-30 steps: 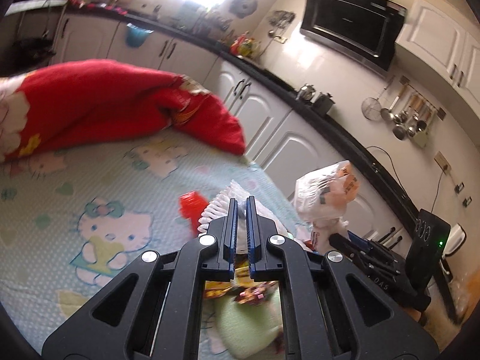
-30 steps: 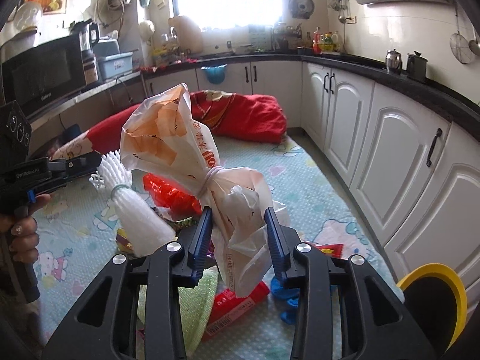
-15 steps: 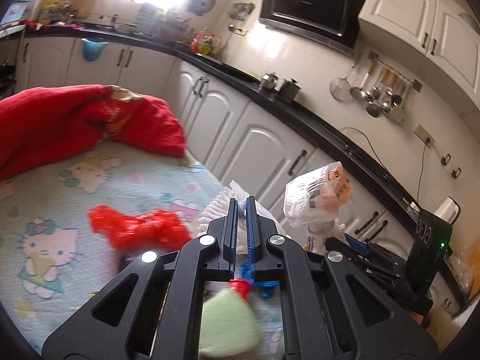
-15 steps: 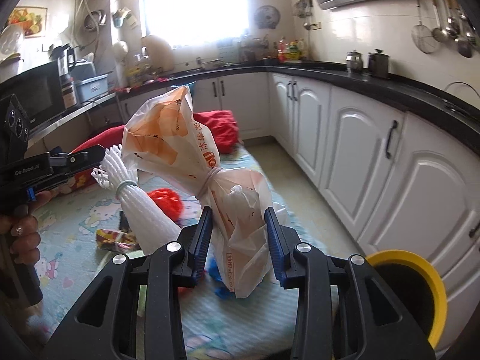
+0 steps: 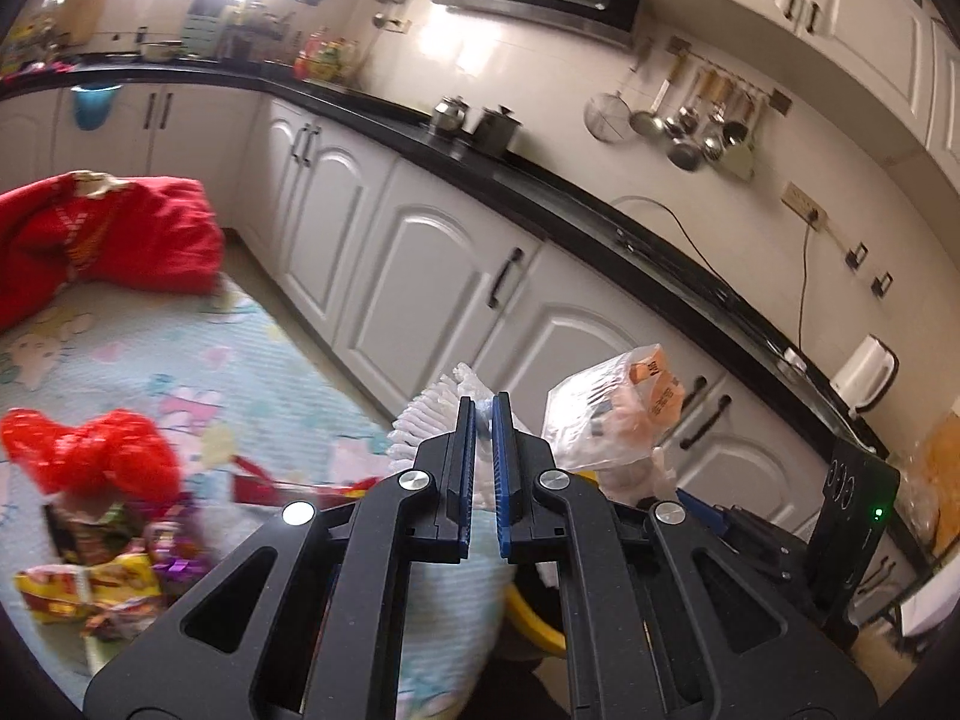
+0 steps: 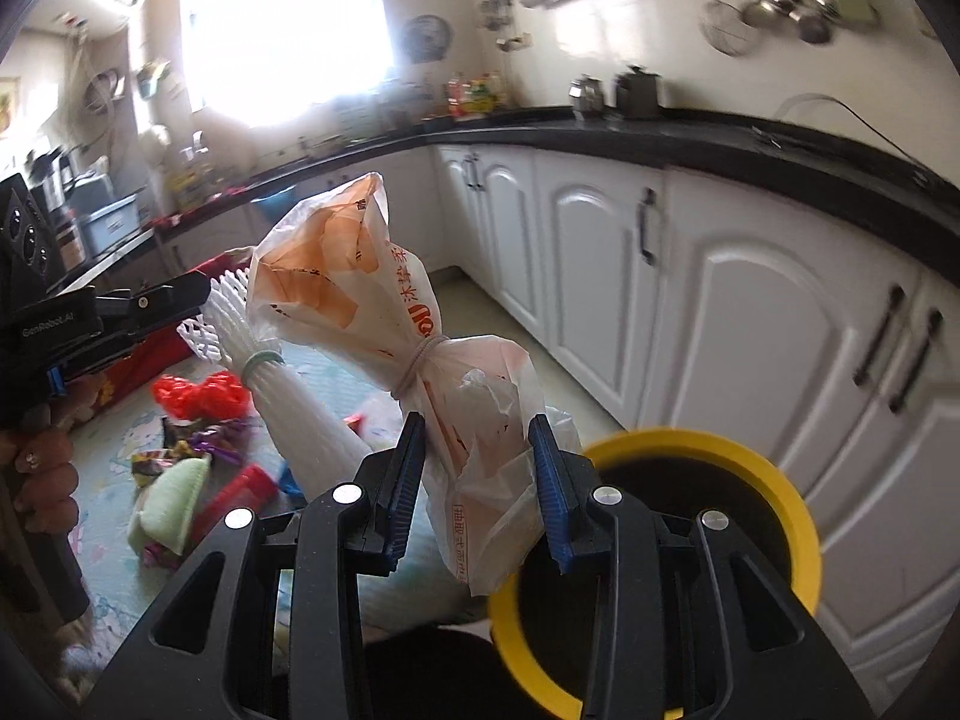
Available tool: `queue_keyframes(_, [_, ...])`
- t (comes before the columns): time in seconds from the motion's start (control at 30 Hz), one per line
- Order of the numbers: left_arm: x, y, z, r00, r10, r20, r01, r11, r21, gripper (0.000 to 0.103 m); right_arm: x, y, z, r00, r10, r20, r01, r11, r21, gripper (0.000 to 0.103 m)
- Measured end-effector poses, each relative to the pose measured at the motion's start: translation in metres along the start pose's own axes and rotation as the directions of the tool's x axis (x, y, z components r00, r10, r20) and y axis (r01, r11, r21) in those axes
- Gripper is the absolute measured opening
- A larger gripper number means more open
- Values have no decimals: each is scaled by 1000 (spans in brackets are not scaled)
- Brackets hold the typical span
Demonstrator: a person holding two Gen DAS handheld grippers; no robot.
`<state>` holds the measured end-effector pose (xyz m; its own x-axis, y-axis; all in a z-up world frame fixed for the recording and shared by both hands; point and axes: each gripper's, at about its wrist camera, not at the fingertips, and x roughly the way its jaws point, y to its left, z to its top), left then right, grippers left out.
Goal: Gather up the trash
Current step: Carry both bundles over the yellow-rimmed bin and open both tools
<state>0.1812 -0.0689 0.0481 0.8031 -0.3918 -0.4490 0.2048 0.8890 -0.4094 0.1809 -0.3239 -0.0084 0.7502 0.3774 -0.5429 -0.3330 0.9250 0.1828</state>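
Where cabinets [image 6: 606,276] flank the mat [image 5: 198,372], wrappers [image 5: 90,588] beside yellow-rimmed bin [image 6: 774,480].

Both grippers swung from mat [image 5: 180,360] toward cabinets; yellow-rimmed bin [image 6: 708,450] now below tied bag [image 6: 420,360].

White cabinets [image 5: 414,276] under black counter [image 5: 540,186]; utensils [image 5: 702,126] on wall; red blanket [image 5: 114,234] on cartoon mat [image 5: 198,360].

Knotted translucent plastic bag [image 6: 384,300] upright above yellow-rimmed bin [image 6: 708,450]; white foam net [image 6: 282,396] tilted beside it.
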Motion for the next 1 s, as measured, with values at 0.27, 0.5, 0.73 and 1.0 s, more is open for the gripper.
queue_keyframes(0.27, [38, -45, -14, 999, -3, -44, 6, 997, 75, 2, -12, -41, -17, 996, -82, -31, 84, 993, 87, 34])
queue_keyframes(0.5, [79, -72, -32, 994, 35, -106, -19, 989, 147, 2, -14, -78, -37, 985, -157, -65, 166, 973, 159, 34])
queue_keyframes(0.73, [109, -93, -53, 987, 69, -145, -38, 977, 209, 3, -7, -113, -61, 965, -219, -143, 248, 941, 231, 34])
queue_keyframes(1.0, [143, -97, -76, 968, 115, -221, -62, 970, 235, 3, 2, -140, -84, 945, -240, -222, 298, 913, 280, 34])
